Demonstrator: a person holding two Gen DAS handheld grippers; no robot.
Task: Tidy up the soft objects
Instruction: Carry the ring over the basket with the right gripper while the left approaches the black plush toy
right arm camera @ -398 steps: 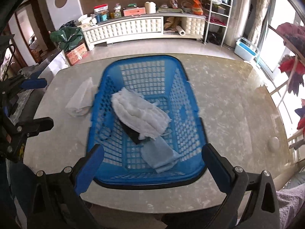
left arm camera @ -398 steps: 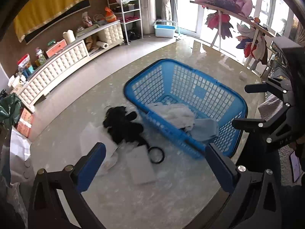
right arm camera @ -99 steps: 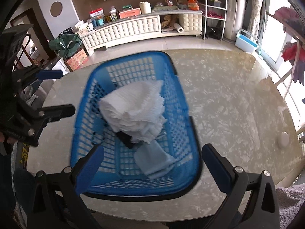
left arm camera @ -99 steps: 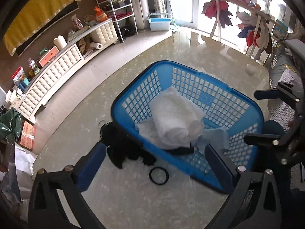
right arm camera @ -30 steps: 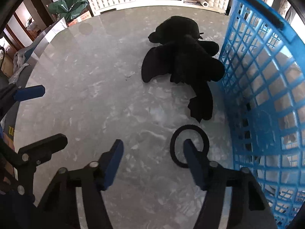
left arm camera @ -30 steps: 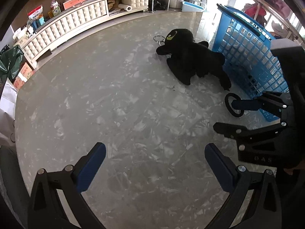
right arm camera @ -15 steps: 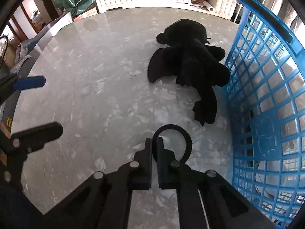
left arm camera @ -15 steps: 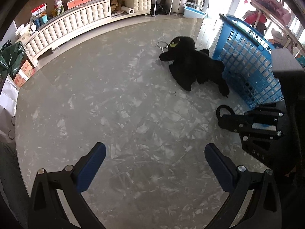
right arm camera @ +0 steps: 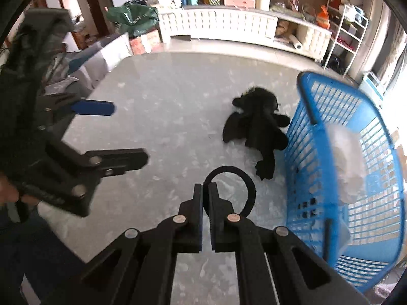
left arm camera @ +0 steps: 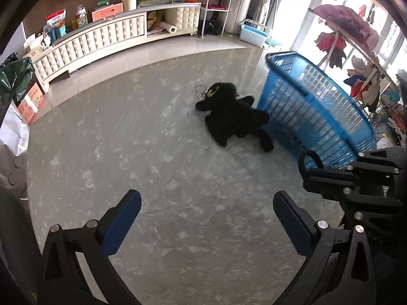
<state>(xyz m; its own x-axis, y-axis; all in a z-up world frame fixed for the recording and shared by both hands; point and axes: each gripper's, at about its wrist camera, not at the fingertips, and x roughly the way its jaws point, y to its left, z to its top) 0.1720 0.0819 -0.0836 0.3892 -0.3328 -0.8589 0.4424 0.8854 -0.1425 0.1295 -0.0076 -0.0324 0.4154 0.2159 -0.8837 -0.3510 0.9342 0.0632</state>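
Between the pressed-together pads of the right claw (right arm camera: 206, 190) sits the thin black ring (right arm camera: 237, 190), a flat hoop pinched at its near edge and raised off the glossy marbled bench (right arm camera: 165, 117). Beyond its tips the fuzzy black plush toy (right arm camera: 257, 129) sprawls against the latticed blue plastic basket (right arm camera: 318, 150), which holds a rolled white towel (right arm camera: 349, 157). The left claw (left arm camera: 207, 218) hangs with its blue-padded fingers (left arm camera: 122, 218) spread wide and nothing between them.

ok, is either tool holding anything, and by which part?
The right tool is shut on the black ring, pinching its band at the near-left side. The left tool is open and holds nothing.
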